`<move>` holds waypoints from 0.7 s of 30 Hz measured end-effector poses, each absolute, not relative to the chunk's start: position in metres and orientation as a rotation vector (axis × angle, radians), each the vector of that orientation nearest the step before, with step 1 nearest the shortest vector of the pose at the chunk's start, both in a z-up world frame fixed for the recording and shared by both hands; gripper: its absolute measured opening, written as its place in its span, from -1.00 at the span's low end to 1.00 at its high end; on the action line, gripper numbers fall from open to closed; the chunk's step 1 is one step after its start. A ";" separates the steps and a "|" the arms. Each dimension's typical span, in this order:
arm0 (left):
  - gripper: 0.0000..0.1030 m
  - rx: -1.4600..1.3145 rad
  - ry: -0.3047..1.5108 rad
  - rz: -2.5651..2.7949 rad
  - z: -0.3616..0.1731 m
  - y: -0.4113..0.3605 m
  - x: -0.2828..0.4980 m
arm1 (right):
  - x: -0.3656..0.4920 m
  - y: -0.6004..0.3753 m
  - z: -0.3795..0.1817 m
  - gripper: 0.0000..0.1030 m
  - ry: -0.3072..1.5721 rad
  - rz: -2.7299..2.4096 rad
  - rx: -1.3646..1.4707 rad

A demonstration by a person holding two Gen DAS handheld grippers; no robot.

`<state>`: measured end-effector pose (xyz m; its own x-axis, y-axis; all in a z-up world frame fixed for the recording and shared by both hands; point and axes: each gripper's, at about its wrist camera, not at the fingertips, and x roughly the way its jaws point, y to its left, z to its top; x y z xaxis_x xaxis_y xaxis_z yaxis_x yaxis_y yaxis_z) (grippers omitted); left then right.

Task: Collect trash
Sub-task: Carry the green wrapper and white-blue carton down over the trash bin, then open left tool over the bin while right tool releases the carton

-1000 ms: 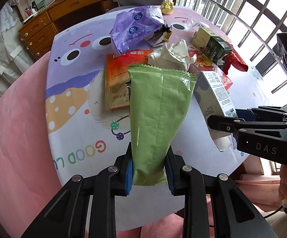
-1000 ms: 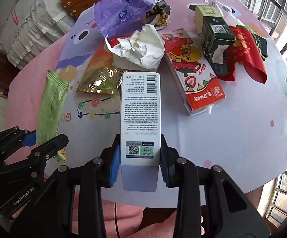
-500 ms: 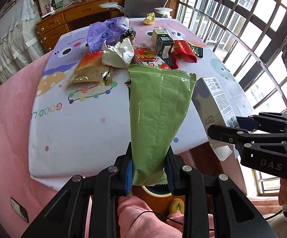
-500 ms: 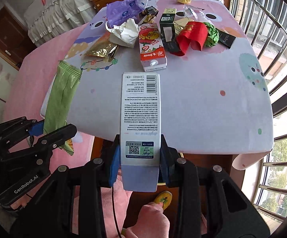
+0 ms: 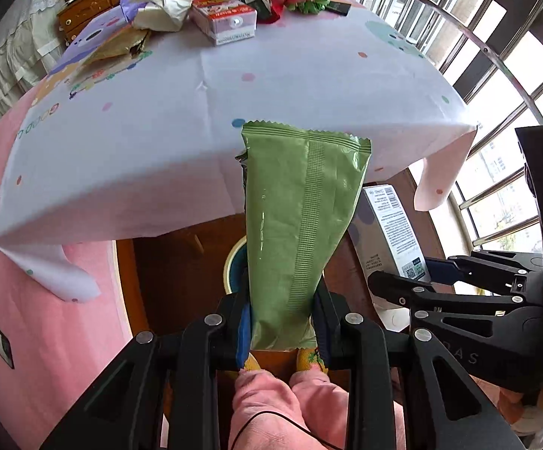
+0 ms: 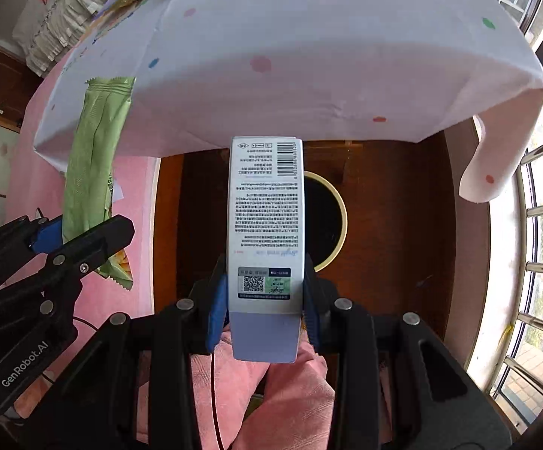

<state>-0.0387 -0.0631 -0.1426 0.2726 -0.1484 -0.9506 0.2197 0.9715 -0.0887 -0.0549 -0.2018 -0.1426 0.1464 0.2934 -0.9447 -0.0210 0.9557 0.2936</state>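
The left hand-held gripper point(image 5: 281, 332) clamps the lower end of a green snack wrapper point(image 5: 301, 225) between its blue pads; the wrapper's long axis runs straight out along the fingers, crimped top edge farthest away, and its bottom edge hides the fingertips. The right hand-held gripper point(image 6: 265, 313) is closed on a white printed carton point(image 6: 265, 225), which likewise points away lengthwise, barcode end far, QR label near the pads. Both items are held off the surface, past its near edge, above the wooden floor. Below them sits a round bin point(image 6: 327, 221) with a pale rim; the carton covers its left part in the right view, and the wrapper hides most of it in the left view. The person's pink-clad legs point(image 5: 282, 408) and a patterned slipper show under the grippers. Beyond, a white dotted tablecloth point(image 5: 204, 112) drapes the surface. At its far side lie a red-and-white juice box point(image 5: 226, 18), crumpled white paper point(image 5: 166, 7), a gold pouch point(image 5: 121, 43), a purple bag, a dark carton and red wrappers, small and partly cut off.
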 end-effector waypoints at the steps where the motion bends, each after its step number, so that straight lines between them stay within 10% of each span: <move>1: -0.47 0.059 1.288 -0.243 -0.156 -0.064 -0.041 | -0.057 -0.203 -0.158 -0.39 1.423 0.216 0.244; 12: -0.46 -0.067 1.490 -0.242 -0.352 -0.067 -0.039 | -0.044 -0.201 -0.360 -0.39 1.542 0.106 0.282; 21: 0.46 -0.019 1.535 -0.170 -0.441 -0.069 -0.023 | -0.029 -0.195 -0.454 -0.39 1.591 0.053 0.280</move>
